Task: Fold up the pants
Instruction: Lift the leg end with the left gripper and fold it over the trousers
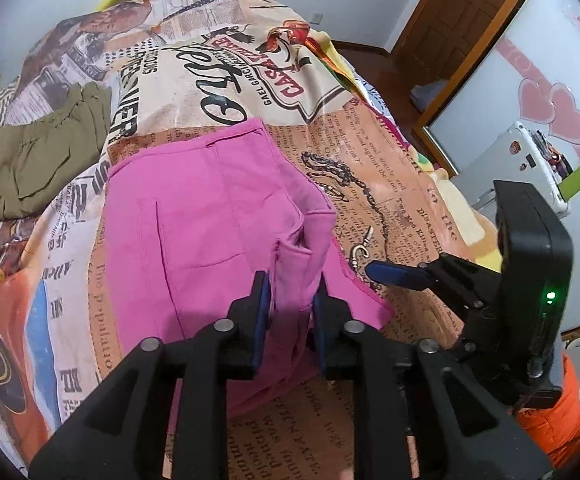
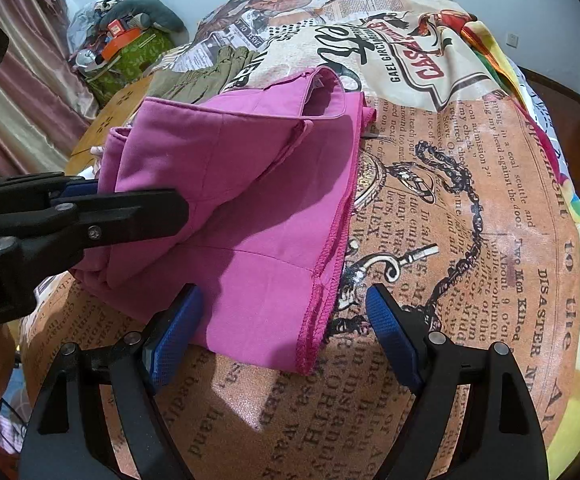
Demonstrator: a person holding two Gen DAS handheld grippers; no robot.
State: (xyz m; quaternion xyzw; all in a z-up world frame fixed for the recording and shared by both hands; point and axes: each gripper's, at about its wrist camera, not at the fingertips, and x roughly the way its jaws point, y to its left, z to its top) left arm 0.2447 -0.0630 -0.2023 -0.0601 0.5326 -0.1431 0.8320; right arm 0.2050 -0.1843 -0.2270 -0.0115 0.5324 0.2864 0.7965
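Two grippers were working one pair of pink pants [image 1: 218, 216] spread on a bed covered with a newspaper-print sheet [image 1: 394, 168], and it looked like the fold was mostly done already. The left gripper [image 1: 290, 300] had its blue pads either side of a bunched ridge of pink fabric at about 6 o'clock in its own view; the gap was narrow, and I honestly couldn't tell if the pads were still pinching the cloth or had just slackened off it. My guess is it was setting the folded-over layer down, which would explain why the fabric humps up right there instead of lying flat. The right gripper [image 2: 286, 328] hung with its fingers spread wide and nothing between them, straddling the stitched hem edge at 6 o'clock in its camera, pads not touching the cloth as far as I could see. Probably parked there to be ready to pin or smooth that edge. A second garment, the olive pants [image 1: 46, 160], sat already folded at 9 o'clock in the left view, well apart from the pink ones, so I'd say that was the done pile.
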